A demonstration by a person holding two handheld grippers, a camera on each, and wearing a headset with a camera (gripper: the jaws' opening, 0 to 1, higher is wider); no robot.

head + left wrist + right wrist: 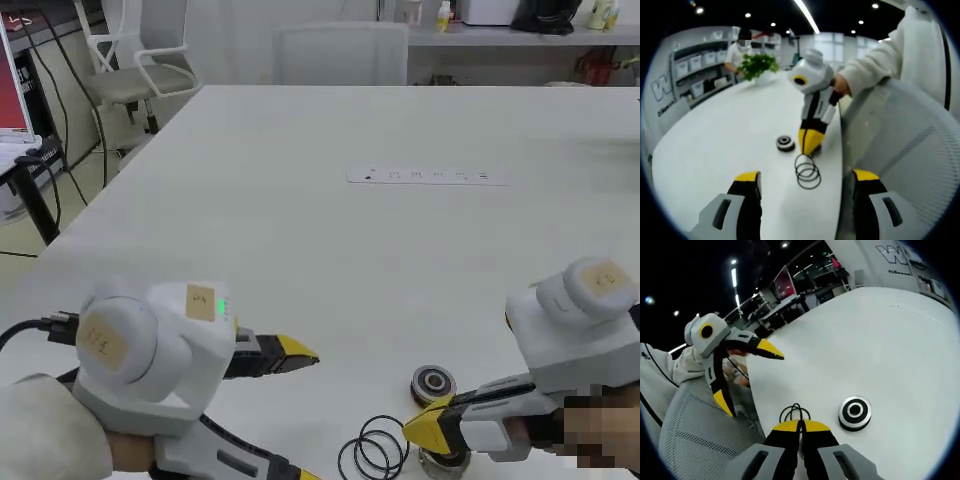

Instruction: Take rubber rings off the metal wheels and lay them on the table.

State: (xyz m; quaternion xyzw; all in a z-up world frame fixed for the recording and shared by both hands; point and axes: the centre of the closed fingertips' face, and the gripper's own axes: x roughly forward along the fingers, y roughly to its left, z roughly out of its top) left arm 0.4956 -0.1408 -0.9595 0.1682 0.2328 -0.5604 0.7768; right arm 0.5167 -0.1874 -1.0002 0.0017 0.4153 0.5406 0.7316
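Table (300,250): rubber rings (372,452) beside right jaws

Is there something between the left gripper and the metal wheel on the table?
Nothing visible: bare table lies between the left gripper and the metal wheel. The rubber rings and the right gripper sit beside that path.

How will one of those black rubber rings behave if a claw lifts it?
The rubber rings look thin, so one would probably sag when lifted. They lie overlapped, so a pinch may drag a neighbour. Lying flat on the table, they seem unlikely to roll.
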